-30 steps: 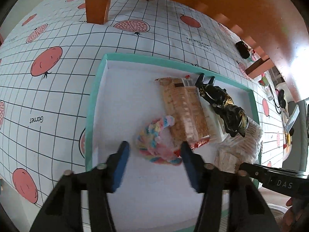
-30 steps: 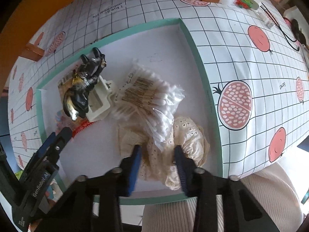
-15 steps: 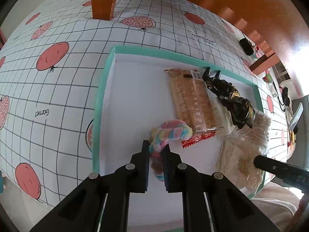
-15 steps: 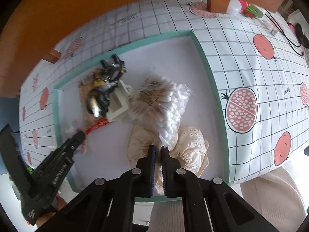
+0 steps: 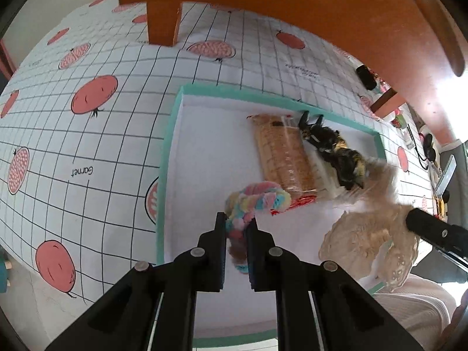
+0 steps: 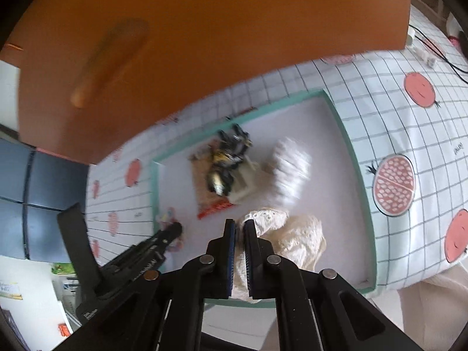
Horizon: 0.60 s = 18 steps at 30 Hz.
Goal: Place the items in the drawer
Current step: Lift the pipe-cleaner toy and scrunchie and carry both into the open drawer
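My left fingers (image 5: 236, 229) had just closed on the pastel rainbow braided rope toy (image 5: 257, 201), nipping its near end tight, where a second before they had stood wide over it. My right fingers (image 6: 239, 234) had likewise just clamped down on a fold of the cream eyelet lace cloth (image 6: 292, 234), and both pieces looked to be coming up off the white teal-rimmed tray (image 5: 169, 158). I judged both picks made, so the carry to the drawer came next.

Left behind on the tray lay the clear packet of tan wafers (image 5: 283, 158), the black and gold toy figure (image 5: 336, 152) on a cream block, and a blurred bag of white cotton swabs (image 6: 292, 172), touching the cloth. The orange wooden furniture (image 6: 204, 44) hung close over the far side of the pomegranate-print tabletop (image 5: 87, 146); I could not see an open drawer. The tray's left half was bare, giving me room to lift straight clear.
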Available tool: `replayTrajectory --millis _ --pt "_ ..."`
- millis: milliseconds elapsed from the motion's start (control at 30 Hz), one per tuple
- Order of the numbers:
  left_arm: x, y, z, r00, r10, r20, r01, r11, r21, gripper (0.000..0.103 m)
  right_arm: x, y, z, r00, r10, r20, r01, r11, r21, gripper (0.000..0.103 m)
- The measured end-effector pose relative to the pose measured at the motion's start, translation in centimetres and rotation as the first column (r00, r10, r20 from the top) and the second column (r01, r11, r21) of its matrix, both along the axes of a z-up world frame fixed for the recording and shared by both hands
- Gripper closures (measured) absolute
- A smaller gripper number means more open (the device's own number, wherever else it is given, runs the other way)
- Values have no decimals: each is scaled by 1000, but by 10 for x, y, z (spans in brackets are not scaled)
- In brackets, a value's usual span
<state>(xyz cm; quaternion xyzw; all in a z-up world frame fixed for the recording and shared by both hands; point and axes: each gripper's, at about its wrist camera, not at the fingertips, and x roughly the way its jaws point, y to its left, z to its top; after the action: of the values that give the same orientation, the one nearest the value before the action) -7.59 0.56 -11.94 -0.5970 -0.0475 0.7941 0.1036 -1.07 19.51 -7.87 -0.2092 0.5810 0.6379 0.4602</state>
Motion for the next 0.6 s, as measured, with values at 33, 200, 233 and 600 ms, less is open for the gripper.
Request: replayTrajectory --millis 33,200,233,600 --pt "1 1 2 1000 -3 -5 2 1000 -3 91 -1 0 4 1000 -1 -16 1 1000 29 96" --pt "2 1 17 999 -9 -37 9 1000 -8 91 -2 -1 16 997 -5 -78 15 991 129 96" --pt "2 1 20 999 -10 -43 10 1000 -7 91 -1 -2 17 996 -8 -87 20 990 140 96" --pt "0 2 72 988 -13 -153 15 1000 11 91 -1 -5 35 998 -15 -64 27 981 190 96"
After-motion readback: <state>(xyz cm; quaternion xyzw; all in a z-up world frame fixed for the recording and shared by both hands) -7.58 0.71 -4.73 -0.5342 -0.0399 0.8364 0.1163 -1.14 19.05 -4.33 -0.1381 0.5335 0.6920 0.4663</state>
